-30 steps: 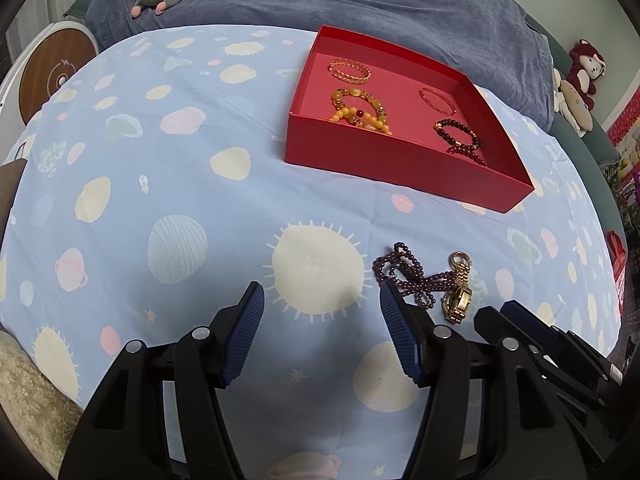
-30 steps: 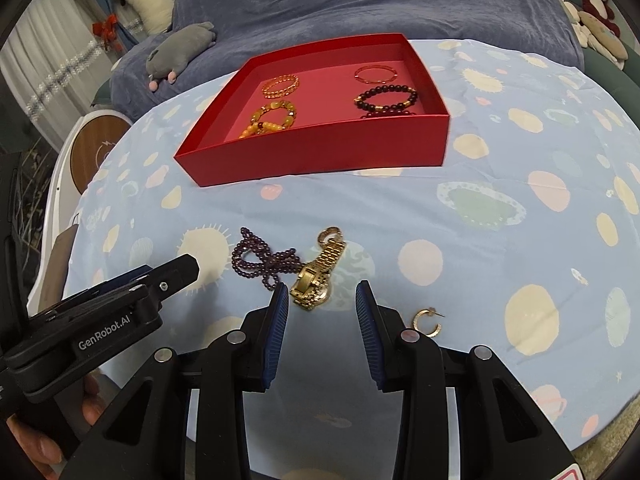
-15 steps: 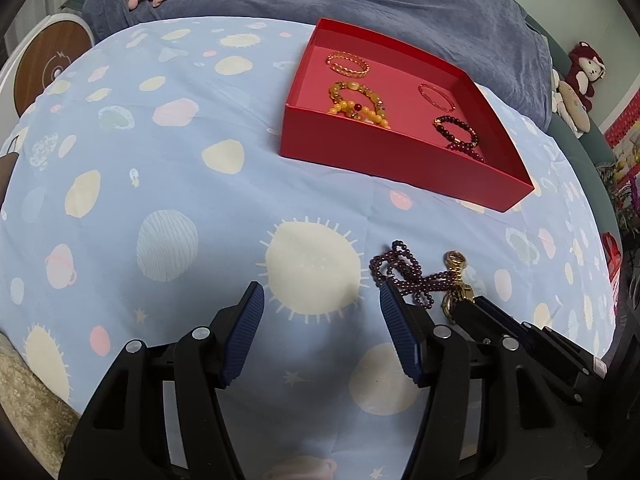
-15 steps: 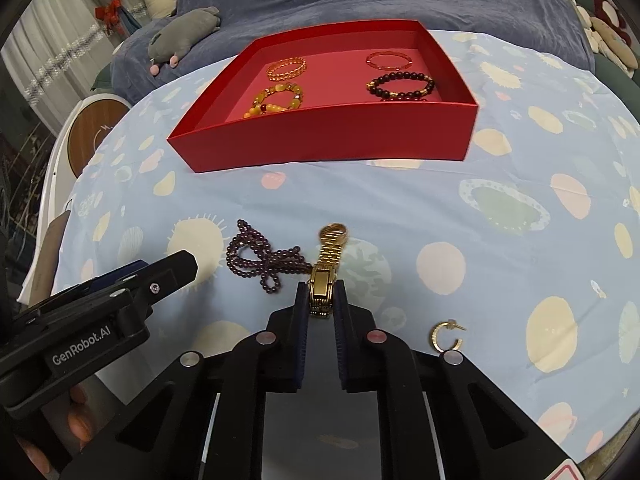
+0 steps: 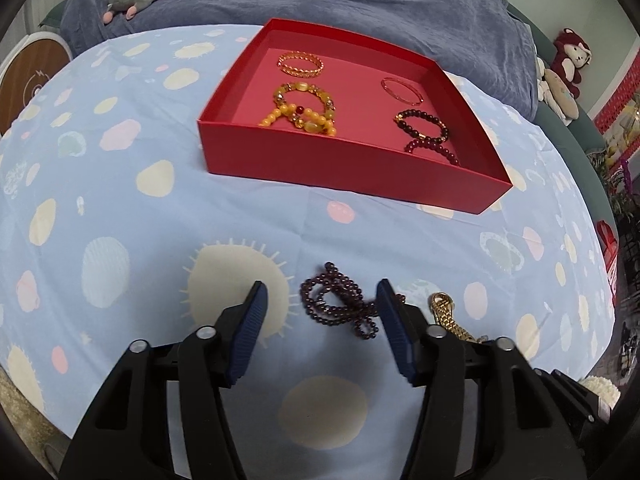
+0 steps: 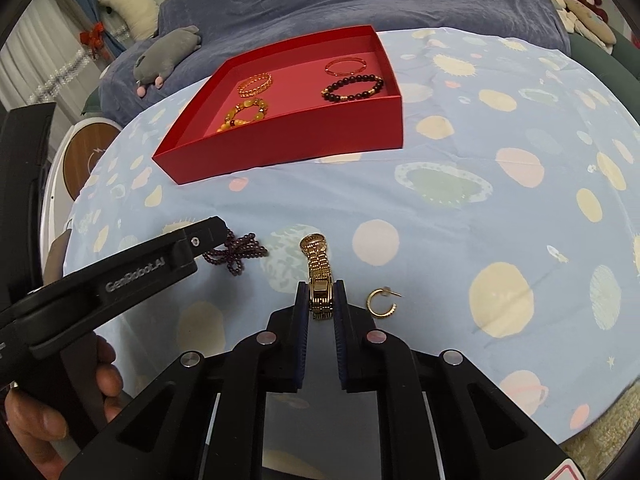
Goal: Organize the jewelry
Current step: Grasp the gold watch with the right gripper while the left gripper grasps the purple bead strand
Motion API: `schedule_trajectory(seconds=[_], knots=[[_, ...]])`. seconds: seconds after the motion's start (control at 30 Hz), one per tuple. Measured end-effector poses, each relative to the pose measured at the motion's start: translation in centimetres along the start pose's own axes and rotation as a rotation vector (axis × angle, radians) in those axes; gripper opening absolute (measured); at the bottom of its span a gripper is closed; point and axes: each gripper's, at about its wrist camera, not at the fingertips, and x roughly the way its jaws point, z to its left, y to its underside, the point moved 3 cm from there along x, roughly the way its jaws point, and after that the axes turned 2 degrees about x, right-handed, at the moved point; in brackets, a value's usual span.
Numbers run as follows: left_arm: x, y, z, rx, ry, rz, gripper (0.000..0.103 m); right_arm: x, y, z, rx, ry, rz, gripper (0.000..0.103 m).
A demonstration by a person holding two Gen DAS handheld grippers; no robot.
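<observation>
The shallow red cardboard tray (image 5: 352, 168) holds four bracelets. The right gripper (image 6: 321, 300) clamps the gold metal-link watch (image 6: 318, 276) on the cloth; the left gripper (image 5: 320, 312), spread apart, straddles the dark purple beaded necklace (image 5: 340, 306).

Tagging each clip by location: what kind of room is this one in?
Most likely a bedroom or child's room at home: a planet-print sheet covers the work surface, a blue blanket lies behind it, and plush toys sit around, such as the grey one.
</observation>
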Motion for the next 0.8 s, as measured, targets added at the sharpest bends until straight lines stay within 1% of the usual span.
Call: schedule_trajectory(seconds=[0.07,0.1,0.17,0.27,0.3,0.33,0.57,0.8], knots=[[0.5,0.2,-0.2,-0.010,0.001,0.016,0.040,-0.1,0.0,-0.4,0.008,-0.003,-0.001,0.011],[0.7,0.3,-0.2,-0.013,0.005,0.021,0.034,-0.1,0.1,-0.6,0.015,-0.007,-0.002,0.011],[0.8,0.3,-0.4,-0.009,-0.002,0.015,0.034,-0.2,0.2,-0.9,0.028,-0.014,-0.004,0.011],[0.9,0.2,-0.7,0.003,-0.010,0.013,0.026,-0.2,0.4,-1.2,0.041,-0.021,-0.002,0.011],[0.9,0.2,-0.9,0.011,-0.013,0.013,0.015,-0.2,0.5,-1.3,0.043,-0.023,-0.002,0.011],[0.9,0.2,-1.0,0.017,-0.015,0.015,0.010,-0.2,0.5,-1.4,0.045,-0.025,-0.002,0.011],[0.0,0.5,-1.2,0.039,-0.016,0.009,0.007,-0.9,0.1,-2.2,0.066,-0.029,-0.020,0.011],[-2.1,0.1,-0.8,0.042,0.022,-0.010,0.006,-2.6,-0.8,-2.2,0.068,-0.026,-0.055,0.011]])
